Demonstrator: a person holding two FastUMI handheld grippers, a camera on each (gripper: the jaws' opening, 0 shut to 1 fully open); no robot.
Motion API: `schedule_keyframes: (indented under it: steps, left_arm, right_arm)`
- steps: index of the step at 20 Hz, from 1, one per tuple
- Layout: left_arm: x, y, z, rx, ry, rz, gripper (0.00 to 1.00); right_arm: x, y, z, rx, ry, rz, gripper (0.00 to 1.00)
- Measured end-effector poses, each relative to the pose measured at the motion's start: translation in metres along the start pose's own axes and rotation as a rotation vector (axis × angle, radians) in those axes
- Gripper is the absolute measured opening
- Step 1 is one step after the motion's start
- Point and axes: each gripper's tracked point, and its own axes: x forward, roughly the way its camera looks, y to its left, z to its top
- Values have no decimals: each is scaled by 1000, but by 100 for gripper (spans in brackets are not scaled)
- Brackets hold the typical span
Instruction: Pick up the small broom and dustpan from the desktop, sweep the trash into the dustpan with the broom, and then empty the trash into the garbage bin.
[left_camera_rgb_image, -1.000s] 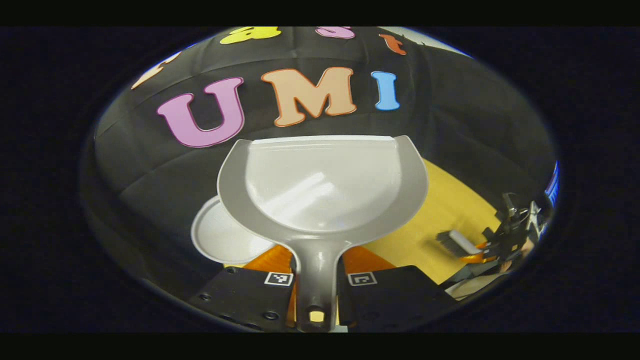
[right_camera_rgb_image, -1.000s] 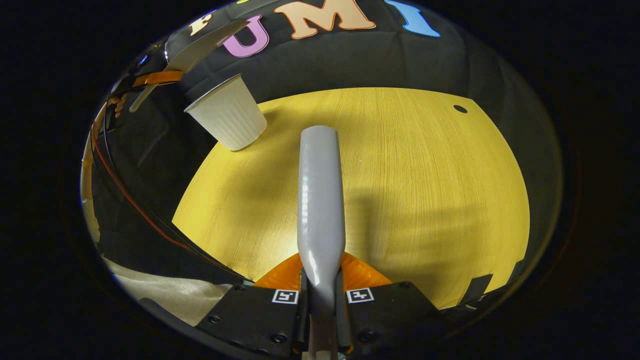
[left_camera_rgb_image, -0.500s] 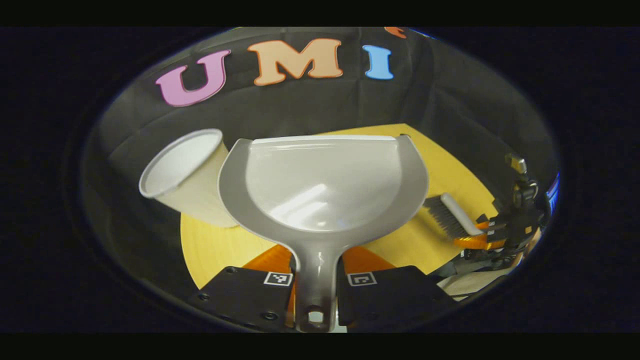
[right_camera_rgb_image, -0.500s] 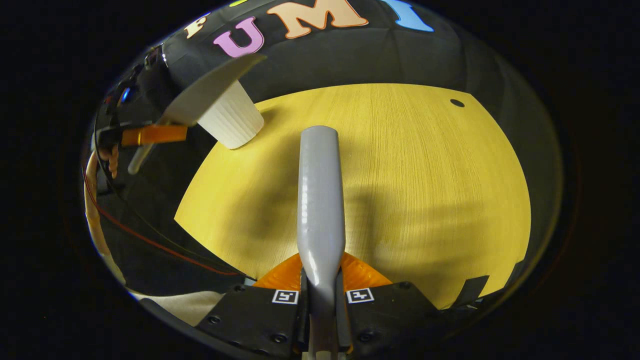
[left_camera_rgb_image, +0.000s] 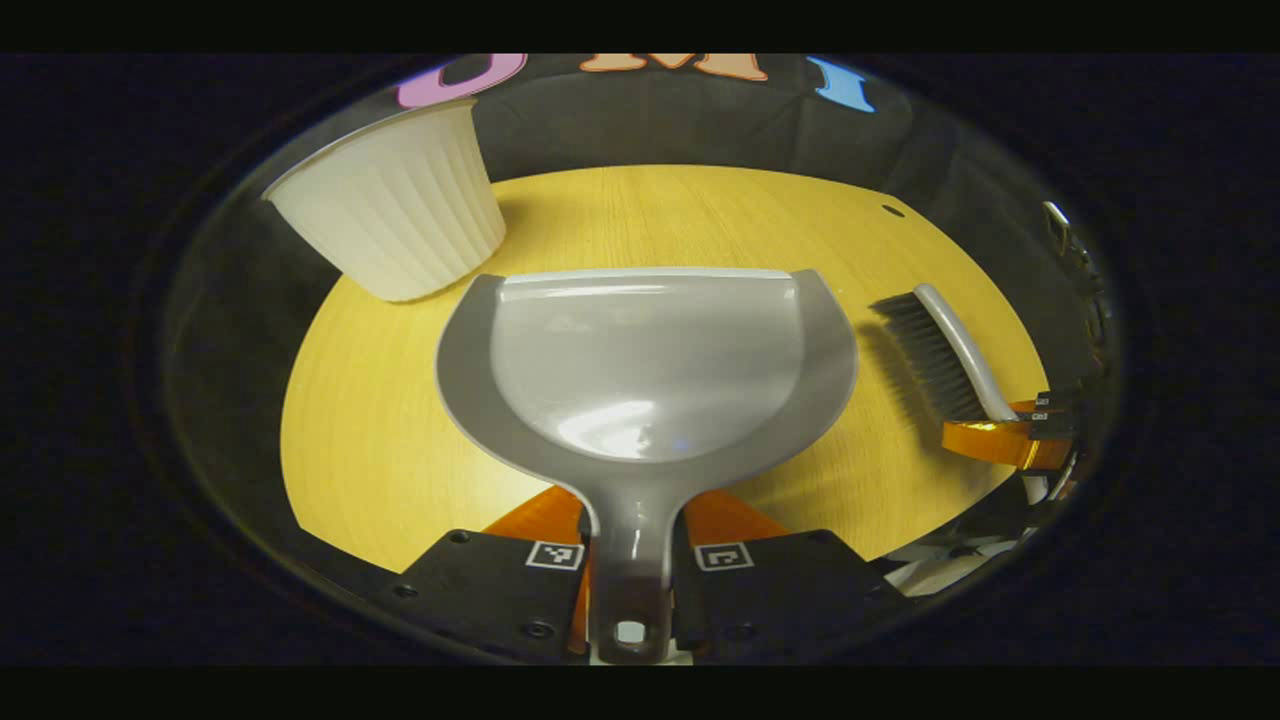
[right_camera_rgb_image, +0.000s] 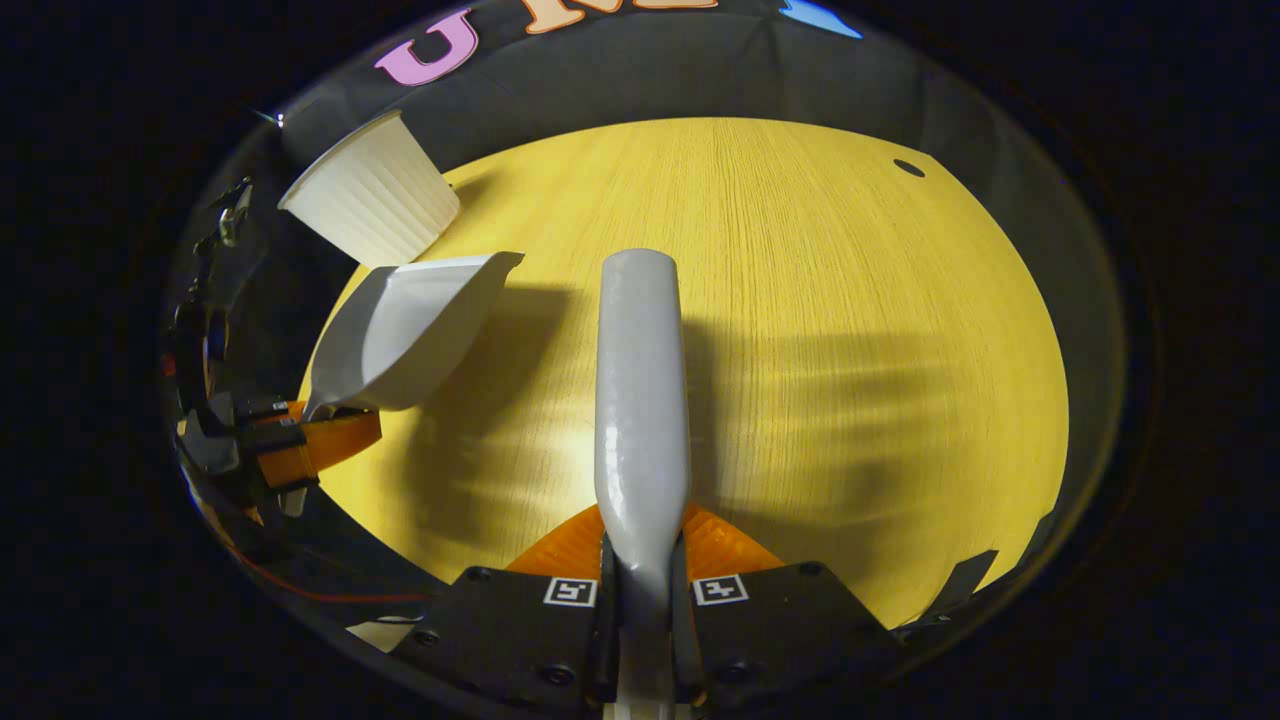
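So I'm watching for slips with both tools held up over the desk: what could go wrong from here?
The left claw grips the dustpan only by its thin handle, so the wide pan could twist in the grip. The dustpan sits close to the white bin at the desk's edge; a careless swing might knock it off. The broom in the right claw casts shadows that could hide small scraps.

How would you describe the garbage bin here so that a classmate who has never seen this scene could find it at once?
Start at the yellow wooden desktop and follow it to its far left edge, by the black cloth wall. There stands the garbage bin, just beyond the grey dustpan held by the left gripper. It alone is white, ribbed and cup-shaped, widening towards its rim.
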Motion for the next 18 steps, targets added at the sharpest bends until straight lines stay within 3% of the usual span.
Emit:
schedule_keyframes:
  steps: [6,14,15,16,17,18]
  left_arm:
    - [0,-1,0,10,57,28,27]
    - [-2,7,0,51,40,86,33]
    - [-3,10,0,62,43,99,36]
    - [-5,13,0,68,47,114,39]
    - [-7,14,0,70,43,119,57]
    - [-7,14,0,68,36,121,66]
  right_arm:
    - [4,6,-1,42,26,-32,19]
    - [1,3,-8,69,59,-11,24]
    - [0,2,-7,69,60,-5,22]
    - [-1,2,-8,66,62,5,31]
    - [-5,6,-9,71,63,24,37]
    - [-8,10,-6,73,56,38,49]
